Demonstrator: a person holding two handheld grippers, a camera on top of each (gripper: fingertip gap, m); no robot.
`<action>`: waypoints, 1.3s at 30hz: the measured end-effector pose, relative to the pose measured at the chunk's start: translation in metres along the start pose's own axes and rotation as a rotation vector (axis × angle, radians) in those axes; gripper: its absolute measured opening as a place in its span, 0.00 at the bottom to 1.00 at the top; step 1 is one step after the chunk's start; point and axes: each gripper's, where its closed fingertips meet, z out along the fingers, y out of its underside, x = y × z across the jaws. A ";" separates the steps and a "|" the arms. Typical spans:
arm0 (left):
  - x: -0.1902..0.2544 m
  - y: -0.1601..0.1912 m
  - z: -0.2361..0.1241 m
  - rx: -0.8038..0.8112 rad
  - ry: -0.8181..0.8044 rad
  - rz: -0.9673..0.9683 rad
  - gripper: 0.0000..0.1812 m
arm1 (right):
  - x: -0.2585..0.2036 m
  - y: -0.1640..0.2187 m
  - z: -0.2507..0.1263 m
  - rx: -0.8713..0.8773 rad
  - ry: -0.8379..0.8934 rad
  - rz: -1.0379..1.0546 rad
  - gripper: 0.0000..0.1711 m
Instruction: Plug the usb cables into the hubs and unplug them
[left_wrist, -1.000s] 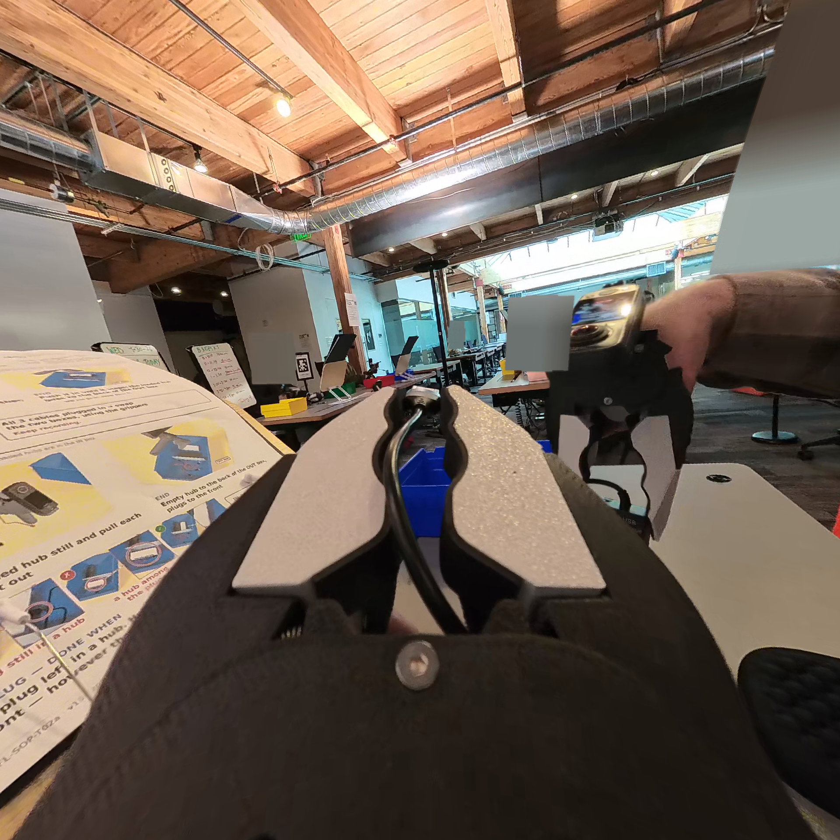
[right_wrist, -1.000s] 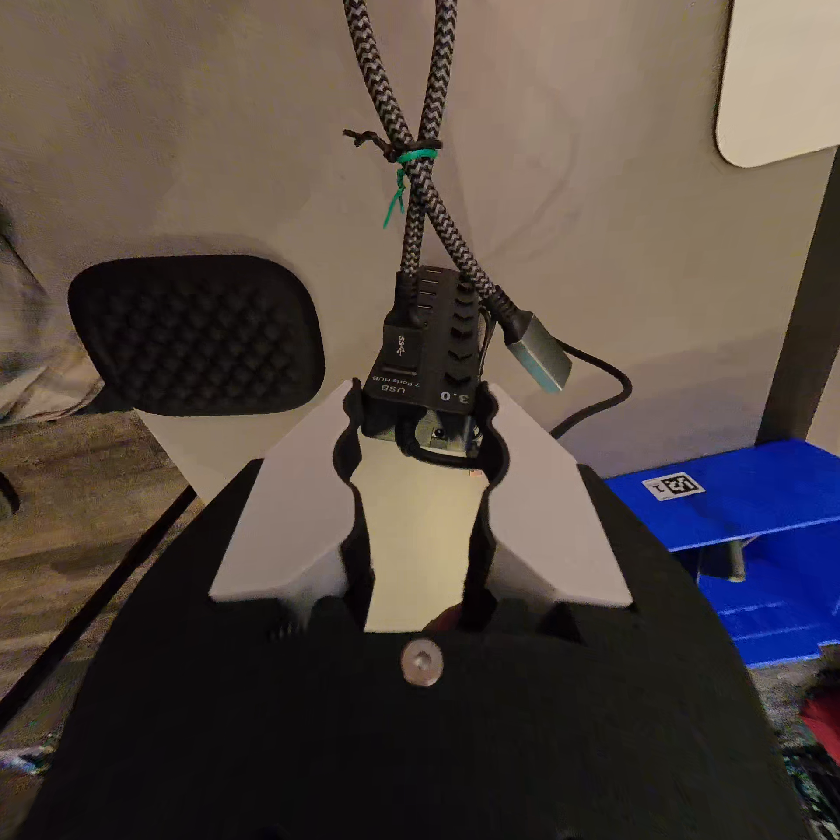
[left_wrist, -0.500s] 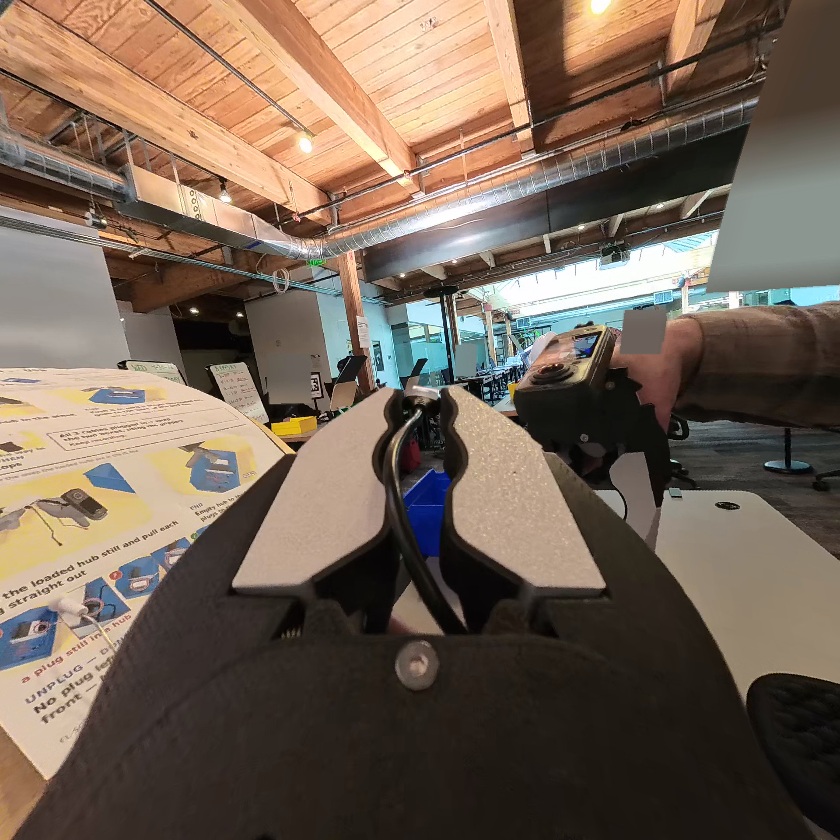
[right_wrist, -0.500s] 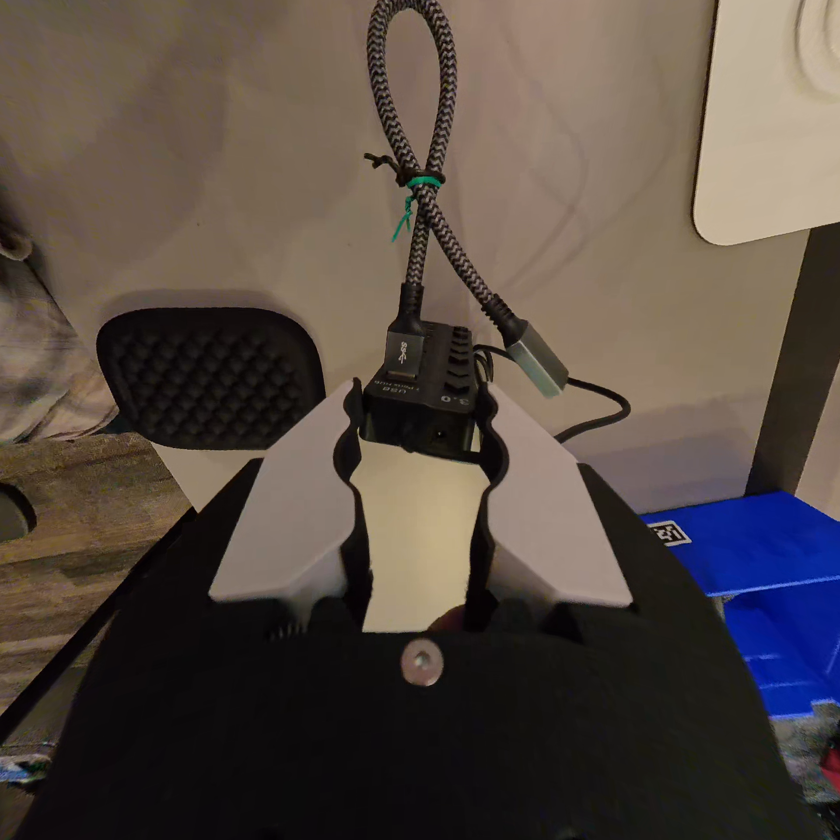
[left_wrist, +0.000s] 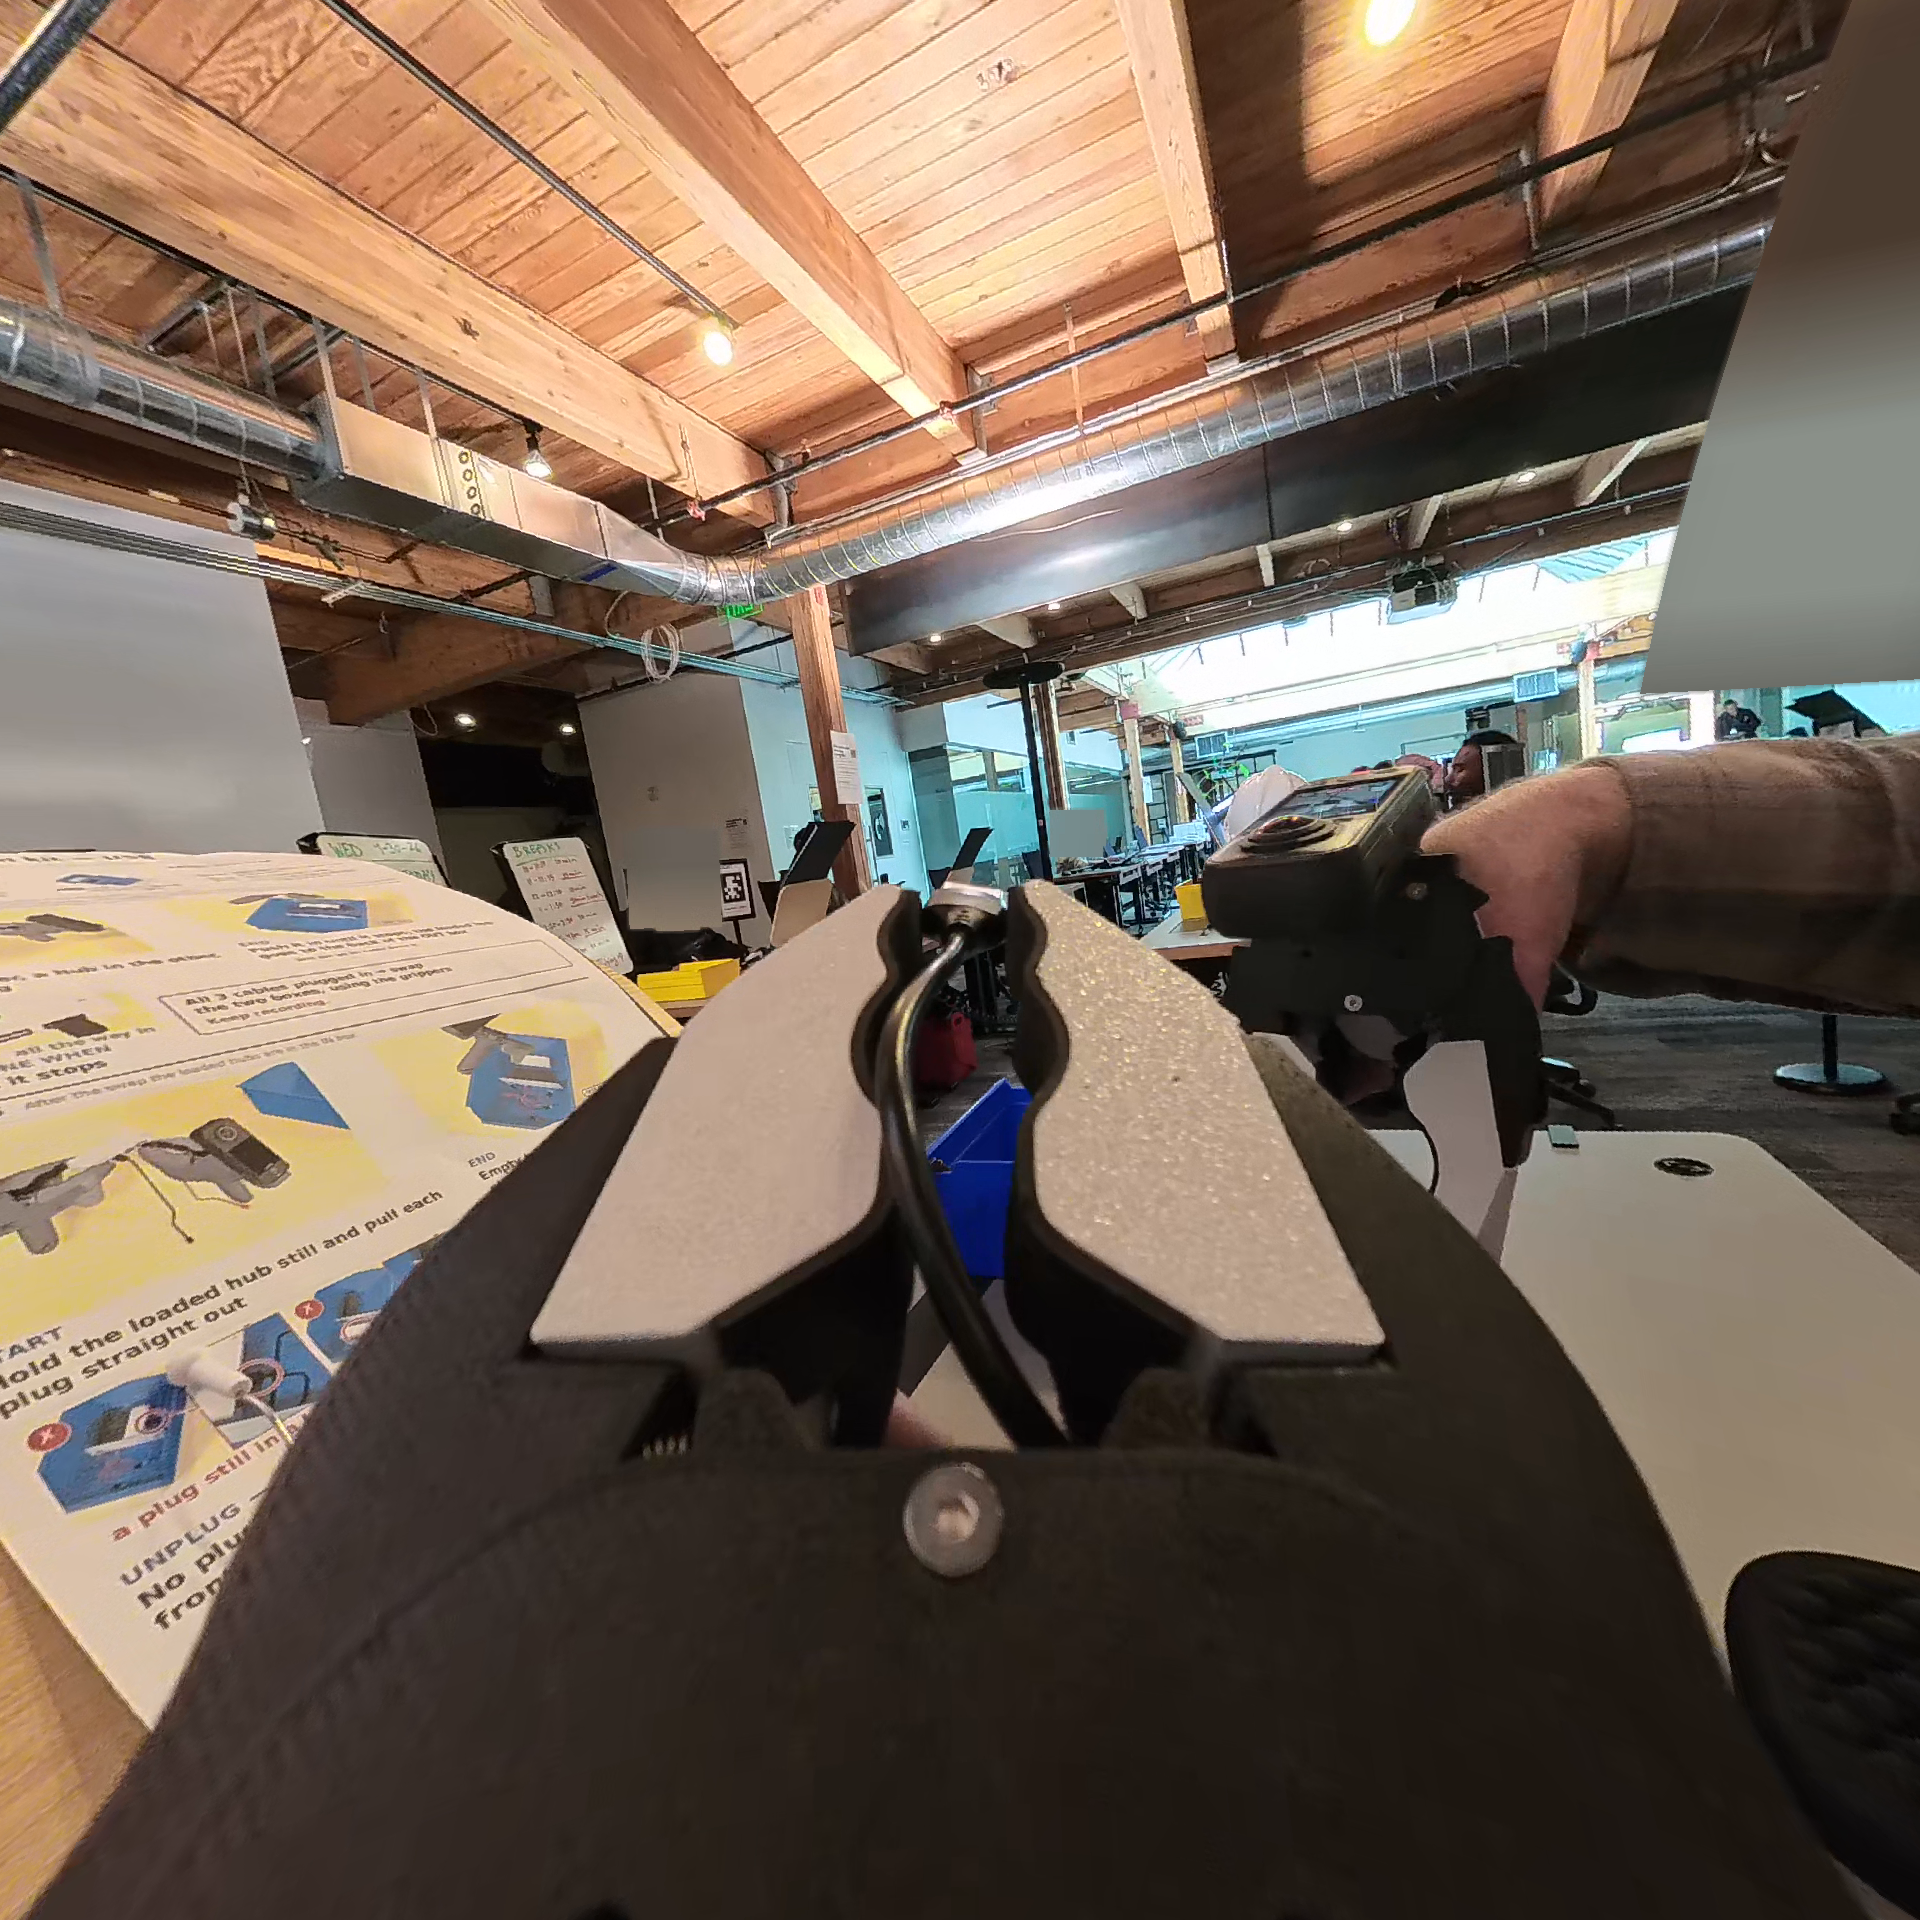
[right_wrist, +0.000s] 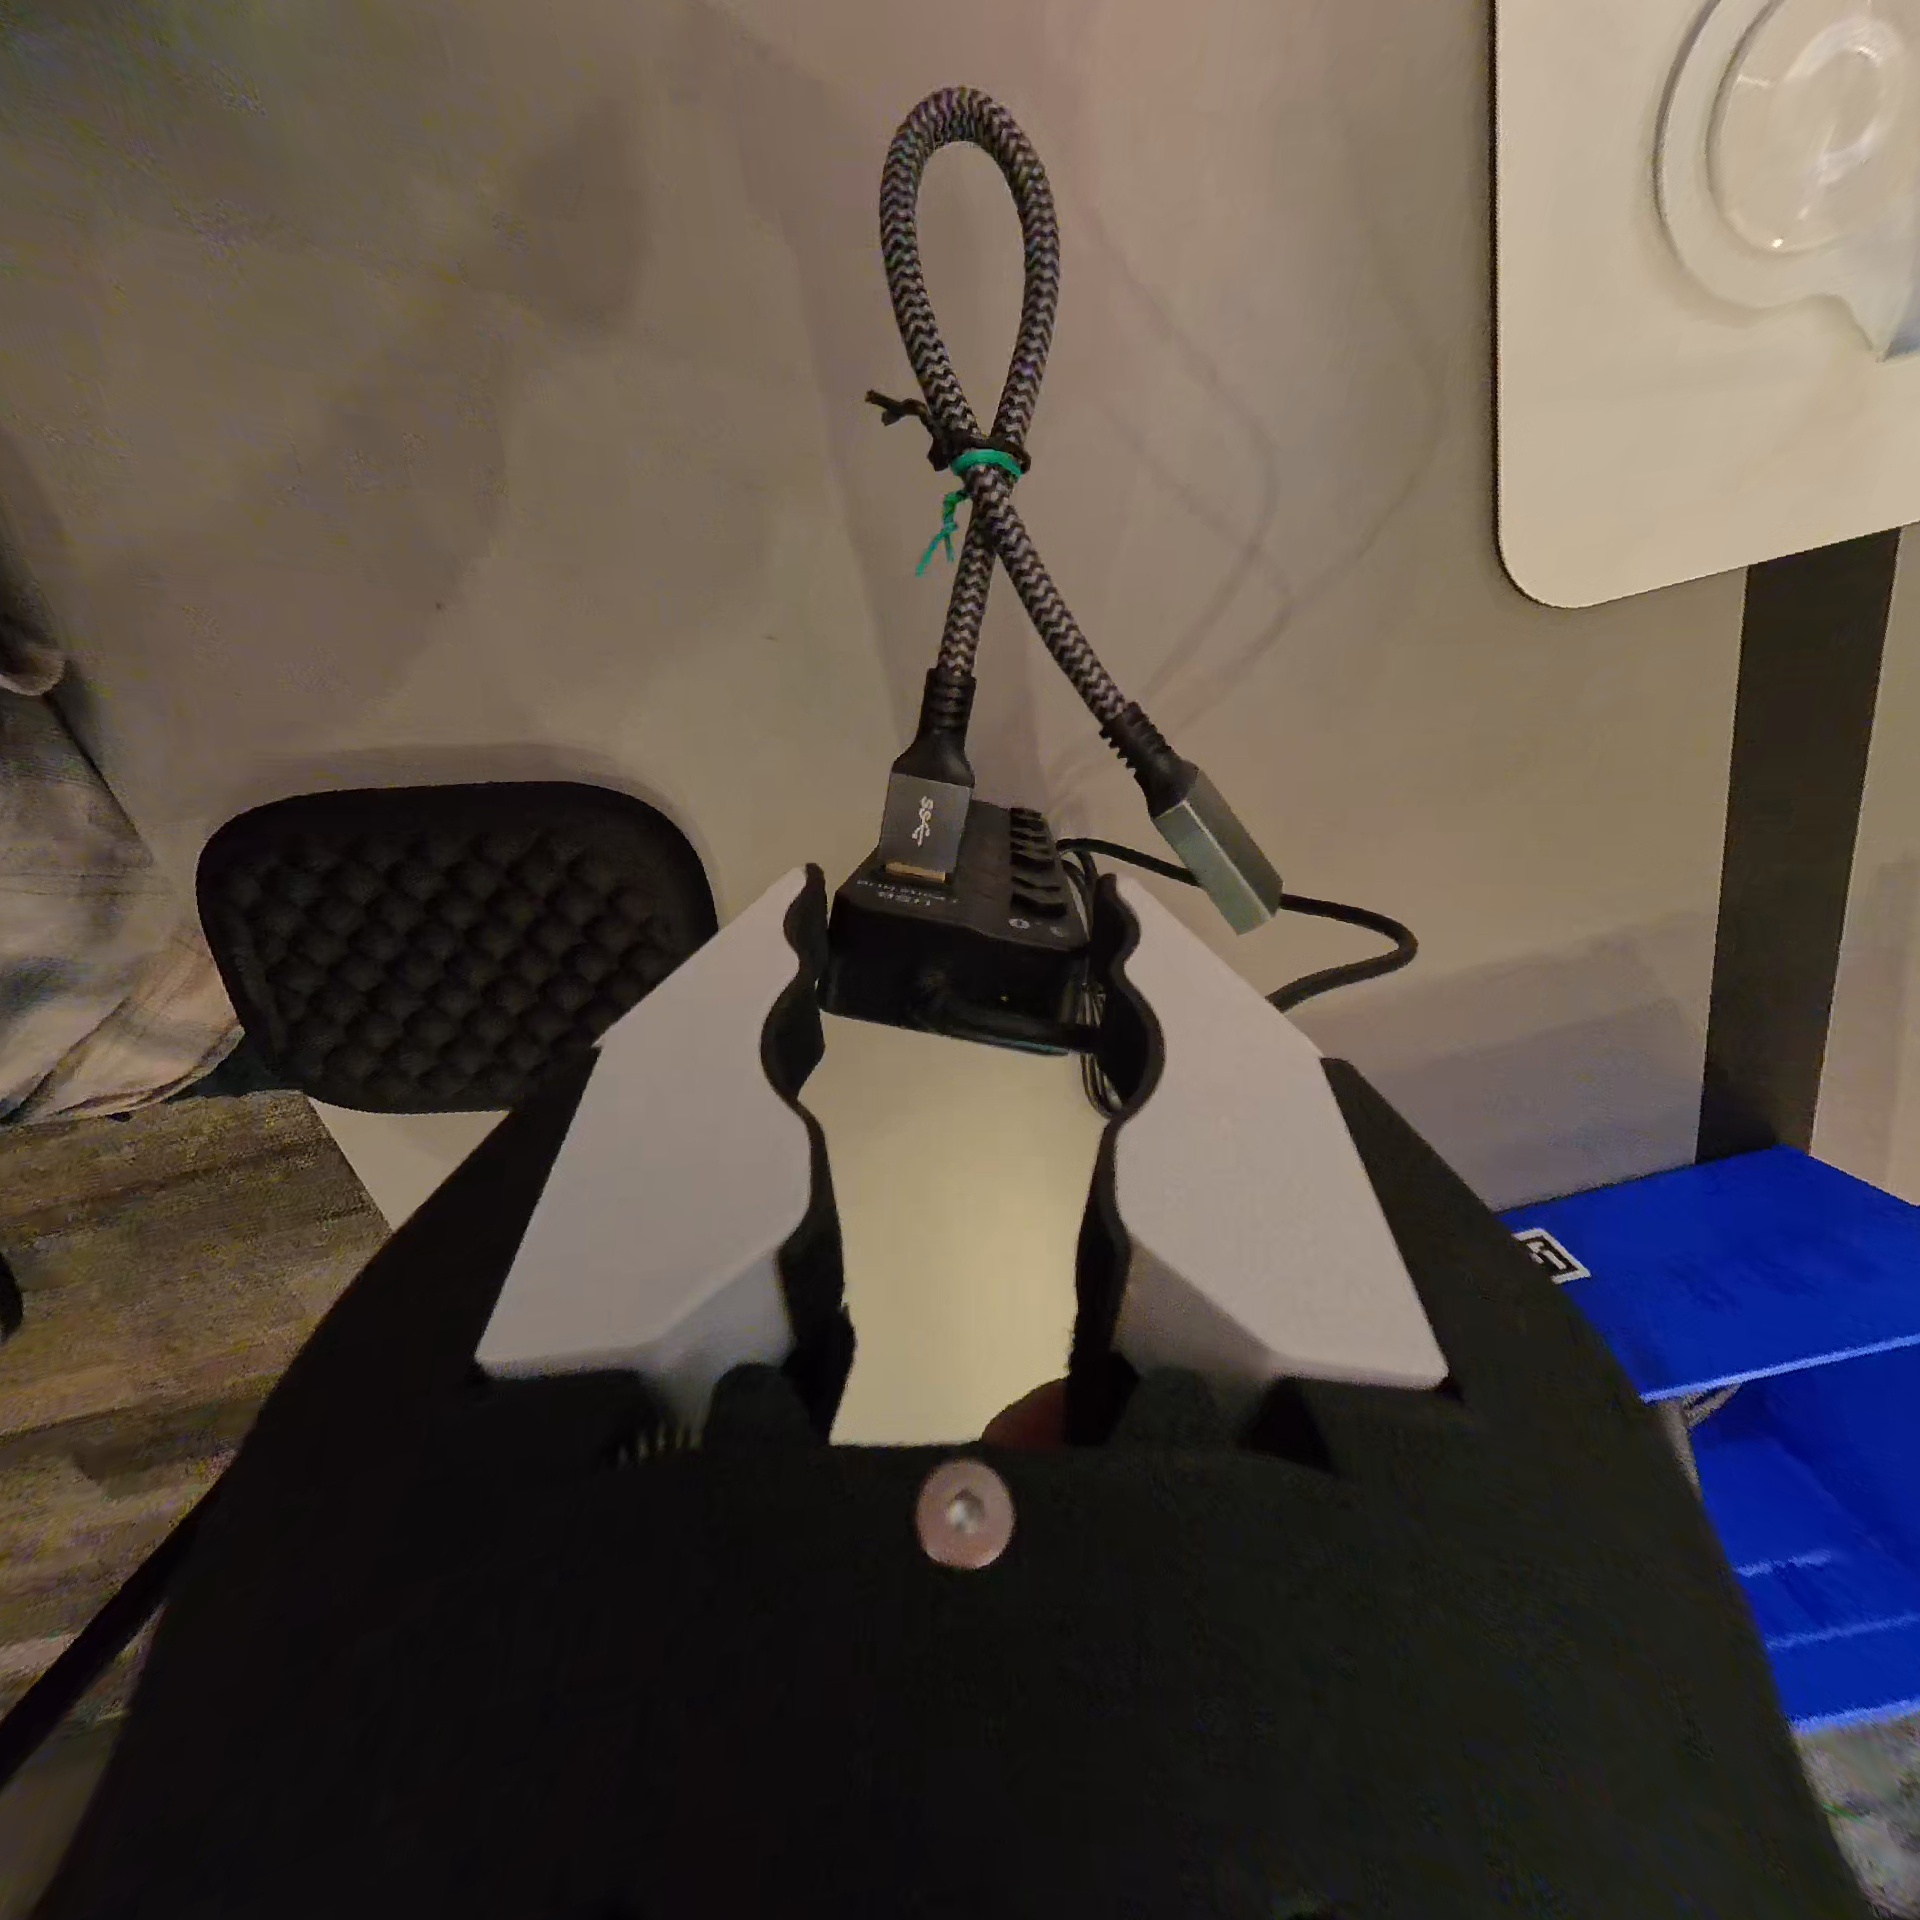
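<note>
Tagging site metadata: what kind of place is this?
Likely an open-plan office or lab in a converted industrial building: exposed timber ceiling, bare metal ductwork, and rows of desks behind.

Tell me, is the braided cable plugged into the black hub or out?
One end in, the other out. One grey plug stands in the hub; the other plug hangs free beside it.

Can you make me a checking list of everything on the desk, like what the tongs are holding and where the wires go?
Surface: white table, mostly bare.
Job's things: black hub; braided cable, one plug in the hub, the other free.
Clutter: black mesh pad; blue bin; instruction sheet.
Tongs: left tongs shut on a plug; right tongs shut on the hub.
Cables: thin black cable runs between the left fingers.
Surroundings: wooden ceiling, metal ducts.
</note>
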 end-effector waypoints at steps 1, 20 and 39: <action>0.000 0.000 0.000 -0.001 0.000 -0.001 0.08 | 0.001 0.000 0.000 0.008 0.006 0.003 0.29; 0.003 0.008 0.004 -0.020 0.008 -0.003 0.08 | 0.014 0.009 0.003 -0.019 0.116 0.013 0.31; 0.004 0.008 0.006 -0.020 0.014 -0.003 0.08 | 0.025 0.037 0.008 -0.308 0.246 -0.353 0.29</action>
